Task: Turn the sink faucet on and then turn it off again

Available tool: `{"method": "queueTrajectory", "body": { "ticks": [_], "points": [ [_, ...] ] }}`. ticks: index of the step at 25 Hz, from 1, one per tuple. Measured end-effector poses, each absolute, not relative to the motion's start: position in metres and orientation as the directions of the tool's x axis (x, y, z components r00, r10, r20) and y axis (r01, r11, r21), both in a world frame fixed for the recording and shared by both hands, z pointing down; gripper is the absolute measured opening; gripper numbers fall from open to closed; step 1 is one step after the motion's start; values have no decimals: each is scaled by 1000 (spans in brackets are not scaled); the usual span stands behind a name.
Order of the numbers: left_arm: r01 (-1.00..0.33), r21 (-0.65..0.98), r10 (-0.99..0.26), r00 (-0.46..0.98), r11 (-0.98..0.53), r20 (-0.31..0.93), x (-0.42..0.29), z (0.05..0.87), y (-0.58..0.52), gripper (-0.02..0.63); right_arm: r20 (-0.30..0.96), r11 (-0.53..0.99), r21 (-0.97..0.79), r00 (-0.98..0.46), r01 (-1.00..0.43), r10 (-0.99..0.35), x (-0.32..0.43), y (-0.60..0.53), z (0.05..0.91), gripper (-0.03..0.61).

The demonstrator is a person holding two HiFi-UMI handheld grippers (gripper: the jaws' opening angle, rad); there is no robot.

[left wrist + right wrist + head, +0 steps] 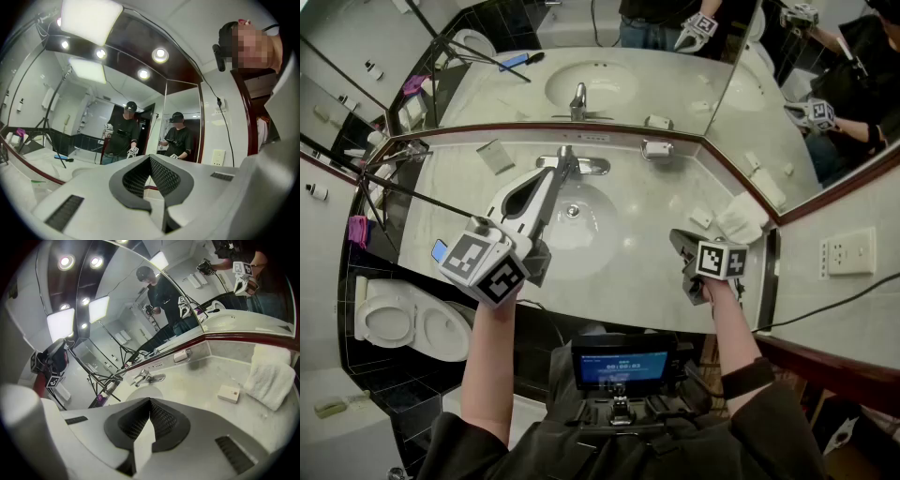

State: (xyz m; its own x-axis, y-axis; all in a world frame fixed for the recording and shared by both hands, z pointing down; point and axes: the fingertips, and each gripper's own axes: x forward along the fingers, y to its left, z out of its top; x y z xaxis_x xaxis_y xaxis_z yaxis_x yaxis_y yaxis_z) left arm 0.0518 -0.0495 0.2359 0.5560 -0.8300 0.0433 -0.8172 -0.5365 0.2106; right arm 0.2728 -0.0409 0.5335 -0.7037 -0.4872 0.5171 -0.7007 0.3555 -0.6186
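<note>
Head view: taken from above, aimed steeply down on the counter (647,225). Left gripper view: held level, faced at the mirror (117,108), own jaws close in the foreground. Right gripper view: tilted down across the counter from its right end. The faucet (147,377) and towel (271,376) are shared with the head view.

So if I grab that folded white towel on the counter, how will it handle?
The towel looks soft and thick, so it would probably sag and unfold rather than lift stiffly. Pushed along the smooth counter, it would likely bunch, not roll.
</note>
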Motion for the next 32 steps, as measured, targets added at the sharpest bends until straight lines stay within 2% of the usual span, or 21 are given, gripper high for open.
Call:
{"method": "queueTrajectory", "body": {
  "ticks": [4,10,19,32],
  "points": [
    [-822,202,-834,550,-533,38,51,238,-52,0,528,349,-601,-685,-719,-503,274,-51,539,22],
    [-832,187,-845,534,-523,15,37,236,-57,0,507,364,-622,-711,-693,-488,250,-72,543,126],
    [-857,144,-863,504,-496,27,17,244,-70,0,437,407,-706,-809,-579,-393,165,-119,558,202],
    [-908,114,-910,411,-404,49,-30,270,-87,0,319,379,-834,-911,-401,-262,27,-197,594,210]
  ]
}}
